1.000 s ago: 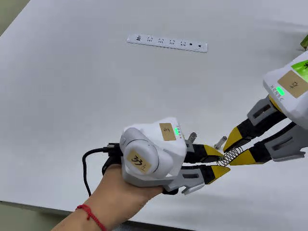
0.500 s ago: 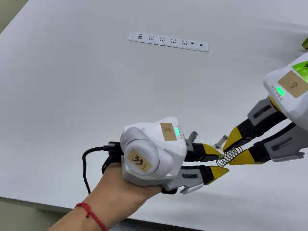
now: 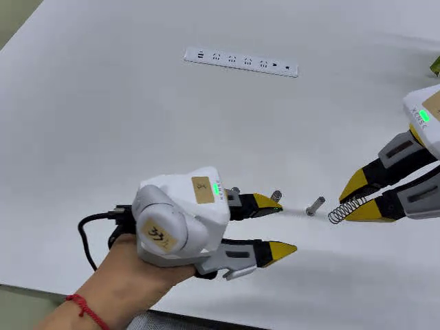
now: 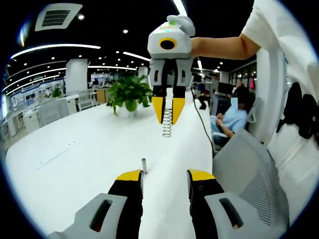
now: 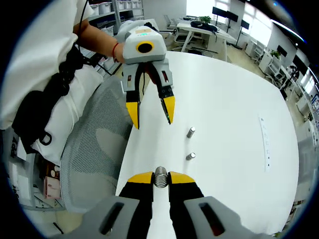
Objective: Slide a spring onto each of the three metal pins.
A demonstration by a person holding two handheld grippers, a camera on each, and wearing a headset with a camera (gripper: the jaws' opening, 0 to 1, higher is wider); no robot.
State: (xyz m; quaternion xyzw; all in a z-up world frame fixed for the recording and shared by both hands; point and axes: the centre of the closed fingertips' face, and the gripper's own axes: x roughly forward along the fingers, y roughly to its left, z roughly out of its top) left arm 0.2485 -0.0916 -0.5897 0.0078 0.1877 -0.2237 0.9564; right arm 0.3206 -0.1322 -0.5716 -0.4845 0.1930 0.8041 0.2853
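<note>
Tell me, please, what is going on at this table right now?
A person holds a gripper in each hand over a white table. The right gripper is shut on a spring at its jaw tips. The left gripper is open and empty, facing it. Two metal pins stand on the table between them, both bare.

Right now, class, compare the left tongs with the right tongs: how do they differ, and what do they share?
The left tongs stand open; the right tongs are shut. The left tongs hold nothing; the right tongs grip a spring by one end. Both have yellow tips and face each other.
</note>
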